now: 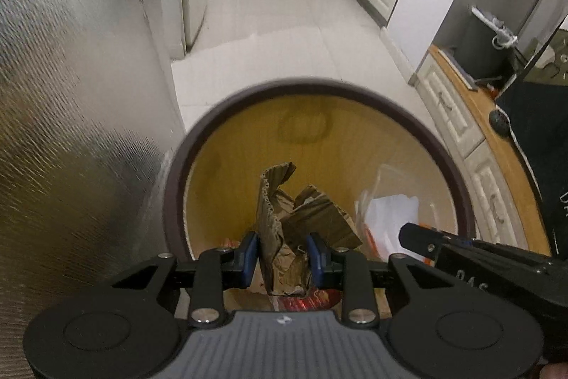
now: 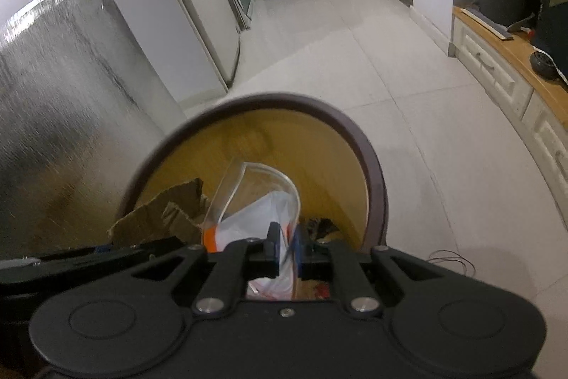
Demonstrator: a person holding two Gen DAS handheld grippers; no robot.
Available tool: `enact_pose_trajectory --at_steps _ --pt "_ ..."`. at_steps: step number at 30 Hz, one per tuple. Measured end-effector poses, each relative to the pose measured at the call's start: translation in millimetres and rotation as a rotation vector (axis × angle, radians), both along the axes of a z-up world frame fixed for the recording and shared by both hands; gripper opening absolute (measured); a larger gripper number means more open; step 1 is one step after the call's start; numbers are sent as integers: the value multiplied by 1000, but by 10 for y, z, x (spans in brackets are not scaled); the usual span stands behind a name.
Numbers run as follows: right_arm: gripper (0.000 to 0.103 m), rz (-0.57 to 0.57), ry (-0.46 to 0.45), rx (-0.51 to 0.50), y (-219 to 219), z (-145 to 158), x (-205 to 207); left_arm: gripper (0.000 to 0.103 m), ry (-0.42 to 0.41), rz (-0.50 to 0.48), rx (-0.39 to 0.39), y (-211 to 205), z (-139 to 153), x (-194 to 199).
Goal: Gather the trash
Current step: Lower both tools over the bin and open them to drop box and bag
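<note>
Pale floor tiles surround the round brown-rimmed yellow bin [image 1: 177, 187] over which we hold torn brown cardboard [image 1: 284, 222] clenched in our left tool [image 1: 282, 254] and a clear plastic bag [image 2: 262, 201] pinched in our right tool [image 2: 285, 245], so next both must release.

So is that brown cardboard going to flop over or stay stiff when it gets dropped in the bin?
Probably fairly stiff: the cardboard stands upright between the left gripper pads, holding its creases. It looks torn and crumpled, so likely light and a bit springy. It may wedge against the bin wall rather than lie flat.
</note>
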State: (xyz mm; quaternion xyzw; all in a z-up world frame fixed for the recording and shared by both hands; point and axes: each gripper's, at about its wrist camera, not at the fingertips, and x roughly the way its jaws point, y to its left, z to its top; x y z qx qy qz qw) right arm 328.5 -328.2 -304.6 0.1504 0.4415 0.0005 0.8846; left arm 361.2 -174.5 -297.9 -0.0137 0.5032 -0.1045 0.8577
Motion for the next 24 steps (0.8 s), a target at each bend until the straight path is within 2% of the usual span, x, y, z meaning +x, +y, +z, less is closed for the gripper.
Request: enact_pose_trajectory --at_steps 5,11,17,19,22,24 --pt "10 8 49 -12 36 -141 91 31 40 -10 9 -12 -153 29" --pt "15 45 81 -63 88 -101 163 32 60 -41 11 -4 -170 65" --pt "30 67 93 -75 83 4 168 32 75 -70 26 -47 -170 94" --pt "41 72 97 -71 65 30 159 32 83 -85 32 -48 -150 87" --pt "48 90 107 -56 38 73 141 32 89 -110 47 -80 -123 90" --pt "50 99 116 -57 24 97 123 33 91 -125 55 -89 -100 82"
